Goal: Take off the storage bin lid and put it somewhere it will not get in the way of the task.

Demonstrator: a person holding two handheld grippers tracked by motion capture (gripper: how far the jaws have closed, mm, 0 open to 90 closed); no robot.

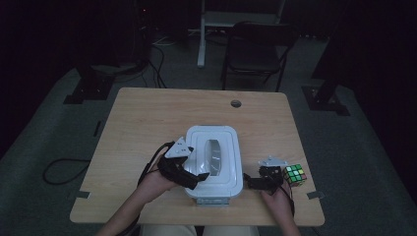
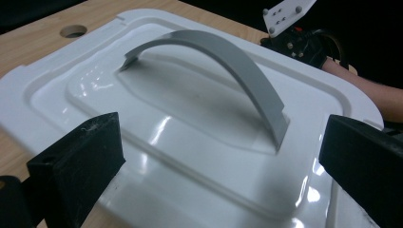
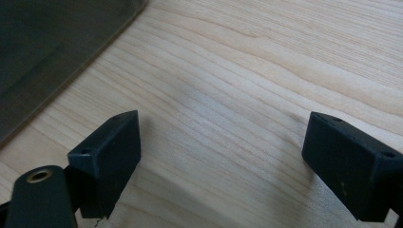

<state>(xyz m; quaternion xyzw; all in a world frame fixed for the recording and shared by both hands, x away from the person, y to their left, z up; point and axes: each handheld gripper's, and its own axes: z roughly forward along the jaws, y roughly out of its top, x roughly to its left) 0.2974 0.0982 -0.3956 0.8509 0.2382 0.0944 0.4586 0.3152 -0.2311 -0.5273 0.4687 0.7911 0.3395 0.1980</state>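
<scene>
Left tool (image 1: 196, 177) wide open, empty, over the near edge of the white lidded box (image 1: 231, 147) at lower centre. Right tool (image 1: 253, 182) wide open, empty, low over bare bench (image 1: 147, 113). Grey lid handle (image 2: 228, 61) ungripped, lid seated. Puzzle cube (image 1: 295, 175) lower right, untouched. Looks like nothing started.

I see a light wooden table (image 1: 147, 118) with a round hole (image 1: 236, 103) near its far edge. A white lidded container (image 1: 214, 164) sits between my two grippers, and a colour-tiled puzzle cube (image 1: 295, 175) rests just right of my right gripper (image 1: 251, 182).
</scene>
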